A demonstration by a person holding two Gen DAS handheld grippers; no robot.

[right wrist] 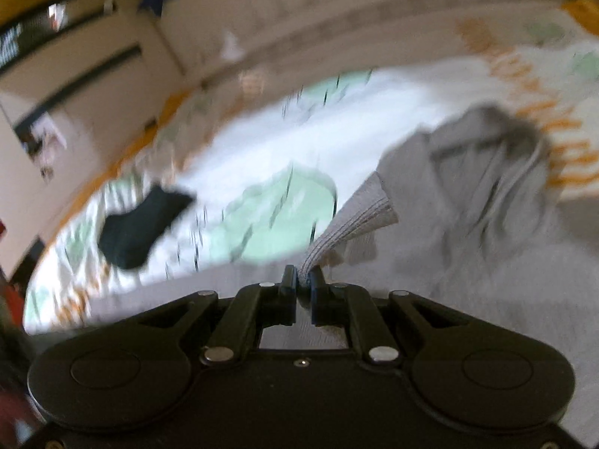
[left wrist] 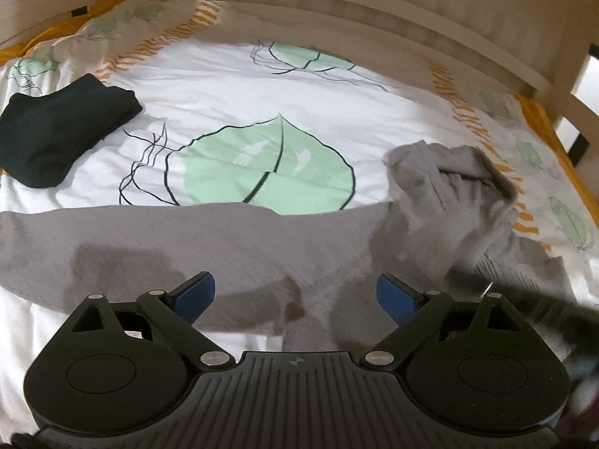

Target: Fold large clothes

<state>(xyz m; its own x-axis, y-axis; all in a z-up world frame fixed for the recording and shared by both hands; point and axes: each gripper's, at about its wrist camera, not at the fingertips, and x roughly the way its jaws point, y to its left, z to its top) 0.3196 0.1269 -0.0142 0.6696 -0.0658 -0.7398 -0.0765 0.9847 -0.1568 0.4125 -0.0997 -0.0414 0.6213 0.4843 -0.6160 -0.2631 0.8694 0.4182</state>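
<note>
1. Grey sweatshirt (left wrist: 209, 247) lies spread across the near part of the bed's duvet (left wrist: 224, 86), body flat, just this side of the big green leaf print (left wrist: 269, 164).
2. Its hood (left wrist: 460, 172) is bunched up & lifted to the right of the leaf print; blurred, so the folds are hard to read.
3. Left gripper (left wrist: 295, 295): blue fingers (left wrist: 196, 293) stand wide apart, nothing between them. It hangs over the sweatshirt body on the near side of the leaf print; can't tell if it touches the cloth.
4. Right gripper (right wrist: 303, 280): fingers closed tight on a ribbed cuff (right wrist: 359, 217) of the sweatshirt. Cuff fans out up & right from the tips, toward the leaf print's right edge.
5. Rest of the sleeve isn't clear in the right wrist view, heavy blur there.
6. In the left wrist view a dark blurred shape (left wrist: 524, 303) cuts in low right, over the sweatshirt; prob. the other gripper, can't tell for sure.
7. Folded dark garment (left wrist: 63, 127) sits on the duvet well left of the leaf print, apart from the sweatshirt.
8. Pale wooden bed rail (left wrist: 337, 18) runs along the far side, beyond the leaf print.
9. Orange sheet edge (left wrist: 543, 119) shows at the duvet border, far right of the leaf print.
</note>
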